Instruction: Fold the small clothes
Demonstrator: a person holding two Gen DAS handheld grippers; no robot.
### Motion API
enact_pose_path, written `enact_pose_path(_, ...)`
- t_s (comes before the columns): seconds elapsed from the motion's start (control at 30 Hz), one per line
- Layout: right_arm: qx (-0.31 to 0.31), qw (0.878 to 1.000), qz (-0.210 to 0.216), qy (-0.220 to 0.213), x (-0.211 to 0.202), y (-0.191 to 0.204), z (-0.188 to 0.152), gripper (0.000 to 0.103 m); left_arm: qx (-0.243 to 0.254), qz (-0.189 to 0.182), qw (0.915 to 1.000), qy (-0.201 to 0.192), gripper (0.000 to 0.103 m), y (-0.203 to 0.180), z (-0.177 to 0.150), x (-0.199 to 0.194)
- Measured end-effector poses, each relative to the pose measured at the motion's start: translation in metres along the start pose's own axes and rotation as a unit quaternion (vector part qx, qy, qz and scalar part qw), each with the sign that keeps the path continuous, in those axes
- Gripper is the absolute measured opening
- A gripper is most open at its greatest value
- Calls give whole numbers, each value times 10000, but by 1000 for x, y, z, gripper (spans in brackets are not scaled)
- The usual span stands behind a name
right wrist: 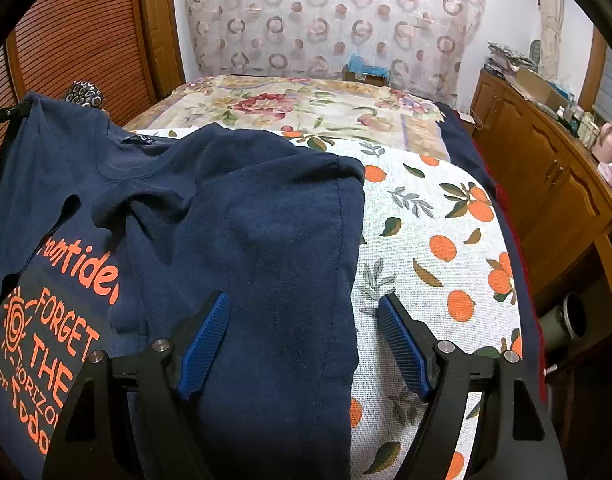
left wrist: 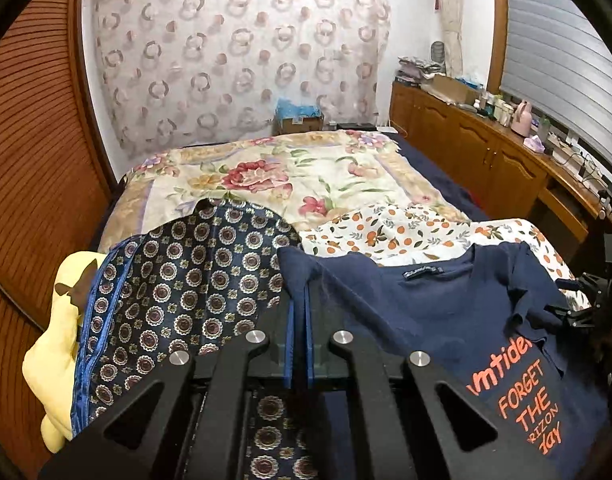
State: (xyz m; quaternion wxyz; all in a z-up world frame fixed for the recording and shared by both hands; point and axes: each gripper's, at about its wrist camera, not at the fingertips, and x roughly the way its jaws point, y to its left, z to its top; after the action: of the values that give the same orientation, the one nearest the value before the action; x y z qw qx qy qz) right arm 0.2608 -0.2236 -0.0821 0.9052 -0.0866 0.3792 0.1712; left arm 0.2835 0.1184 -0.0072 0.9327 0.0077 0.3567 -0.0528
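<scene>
A bedroom with a bed in the middle

The bed (left wrist: 265, 176) has a floral cover, and beyond its far end a sheer curtain (left wrist: 241, 56) with ring patterns hangs on the white wall. To the left of the bed is a wooden slatted door (left wrist: 29, 152). To the right of the bed runs a long wooden cabinet (left wrist: 482, 148) with many small things on top, among them a pink kettle (left wrist: 522, 119), and above it a window blind (left wrist: 562, 60).

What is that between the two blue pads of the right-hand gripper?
In the right wrist view, the folded-over side of the navy T-shirt lies between the open right gripper's pads, over the orange-print cloth.
</scene>
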Motion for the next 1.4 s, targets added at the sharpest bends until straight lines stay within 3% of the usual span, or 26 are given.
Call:
enact_pose_path(0.17, 14, 10000, 53, 5, -1, -2, 2, 78, 5, -43, 10000, 30, 5, 2, -5, 4)
enact_pose_path(0.37, -32, 9991, 120, -399, -15, -13, 29, 77, 106, -185, 9998, -30, 5, -11, -8, 1)
enact_pose_path(0.47, -90, 9994, 216, -248, 0, -16, 42, 72, 151, -261, 9995, -86, 5, -16, -9, -3)
enact_pose_path(0.63, 168, 9996, 229, -12, 34, -33, 54, 53, 237, -436, 9987, -143, 5, -26, -15, -12)
enact_pose_path(0.77, 248, 9994, 255, 35, 47, -35, 58, 47, 271, -507, 9982, -186, 5, -32, -23, -21)
enact_pose_path(0.93, -30, 9998, 203, 28, 49, -17, 67, 17, 311, -561, 9977, -198, 5, -39, -34, -30)
enact_pose_path(1.0, -114, 9999, 63, -45, 48, -13, 68, 10, 314, -611, 9974, -217, 5, -42, -37, -35)
enact_pose_path(1.23, -65, 9972, 155, -734, 1, 2, 55, 8, 343, -691, 9963, -375, 5, -50, -50, -61)
enact_pose_path(1.4, -142, 9946, 308, -978, -34, 12, 34, 8, 367, -698, 9959, -435, 5, -55, -60, -75)
